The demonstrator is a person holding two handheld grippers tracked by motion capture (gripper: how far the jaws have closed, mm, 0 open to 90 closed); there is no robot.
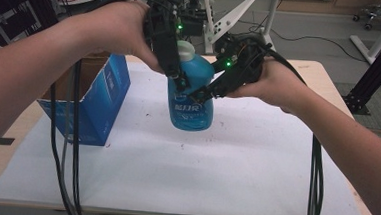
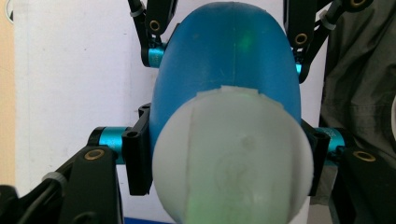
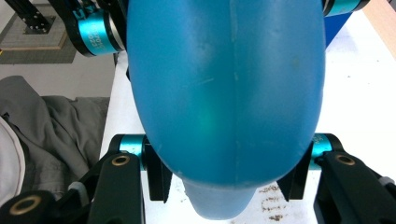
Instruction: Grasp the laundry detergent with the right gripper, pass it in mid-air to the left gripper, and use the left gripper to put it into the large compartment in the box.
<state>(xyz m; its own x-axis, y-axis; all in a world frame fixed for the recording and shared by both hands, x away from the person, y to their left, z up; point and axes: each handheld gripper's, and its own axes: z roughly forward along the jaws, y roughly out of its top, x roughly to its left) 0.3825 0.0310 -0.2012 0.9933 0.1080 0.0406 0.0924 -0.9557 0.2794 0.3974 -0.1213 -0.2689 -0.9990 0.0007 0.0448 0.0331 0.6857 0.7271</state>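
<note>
A blue bottle [image 1: 191, 95] with a white cap [image 1: 185, 48] stands upright over the white mat [image 1: 225, 164]; I cannot tell whether its base touches the mat. My left gripper [image 1: 179, 79] comes down from above and is shut on the bottle's shoulder, just under the cap [image 2: 231, 161]. My right gripper [image 1: 203, 93] comes in from the right and is shut on the blue body [image 3: 229, 93]. In the left gripper view the left gripper [image 2: 229, 158] has a jaw on either side of the bottle. The right gripper [image 3: 229, 179] does the same in its own view.
An open blue carton [image 1: 96, 101] stands at the mat's left edge, close to the bottle. Black cables [image 1: 70, 155] hang from both grippers toward the table's front edge. Grey clothing [image 3: 60, 126] lies beyond the mat's edge.
</note>
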